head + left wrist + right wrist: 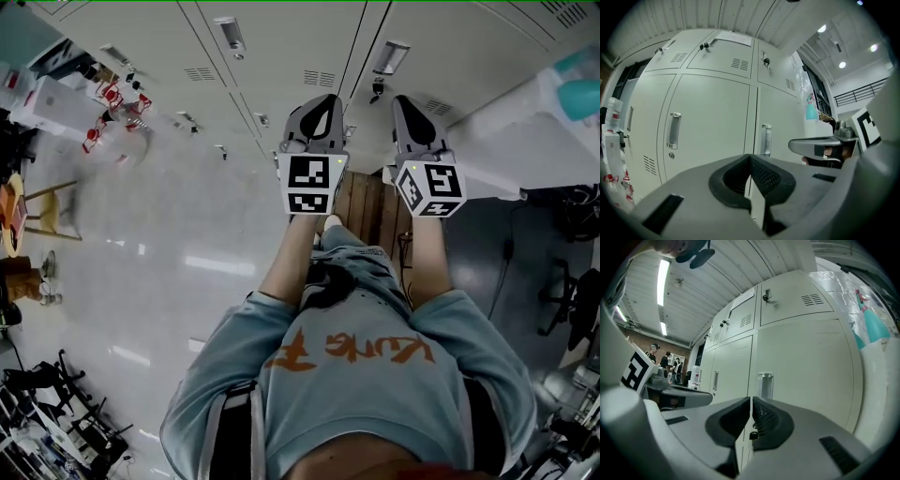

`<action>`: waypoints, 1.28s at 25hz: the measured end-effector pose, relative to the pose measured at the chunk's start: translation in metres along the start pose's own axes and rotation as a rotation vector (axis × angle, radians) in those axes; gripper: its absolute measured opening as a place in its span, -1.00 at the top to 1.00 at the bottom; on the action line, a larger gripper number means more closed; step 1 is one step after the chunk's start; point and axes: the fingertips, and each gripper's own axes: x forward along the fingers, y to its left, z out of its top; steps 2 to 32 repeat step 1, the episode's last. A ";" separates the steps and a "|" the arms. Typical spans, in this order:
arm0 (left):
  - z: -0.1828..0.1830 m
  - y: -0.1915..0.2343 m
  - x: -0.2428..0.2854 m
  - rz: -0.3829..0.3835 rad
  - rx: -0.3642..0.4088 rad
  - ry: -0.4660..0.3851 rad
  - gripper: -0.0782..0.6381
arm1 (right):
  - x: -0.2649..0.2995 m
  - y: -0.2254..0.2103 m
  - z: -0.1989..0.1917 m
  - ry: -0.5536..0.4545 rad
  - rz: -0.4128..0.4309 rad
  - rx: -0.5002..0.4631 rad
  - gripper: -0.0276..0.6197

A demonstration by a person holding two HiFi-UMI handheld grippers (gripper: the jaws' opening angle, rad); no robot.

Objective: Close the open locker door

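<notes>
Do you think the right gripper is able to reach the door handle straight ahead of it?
Probably yes: nothing shows between the right gripper and the handle just above its shut jaws, though they would have to open to grasp it.

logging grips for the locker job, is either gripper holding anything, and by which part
Nothing is held: the left gripper and the right gripper are both shut and empty.

The lockers (712, 117) are pale grey-white with silver handles (673, 130). The left gripper (750, 158) and right gripper (751, 401) are grey with black textured pads (765, 178), and each carries a cube (312, 183) patterned with black-and-white squares. The sweatshirt (356, 384) is light blue with orange lettering. The floor (178, 244) is glossy pale grey. A bottle (872, 326) is teal.
</notes>
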 end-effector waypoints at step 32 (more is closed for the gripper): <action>0.000 0.003 -0.001 0.001 0.000 0.001 0.73 | 0.002 0.002 0.000 0.001 0.002 -0.002 0.80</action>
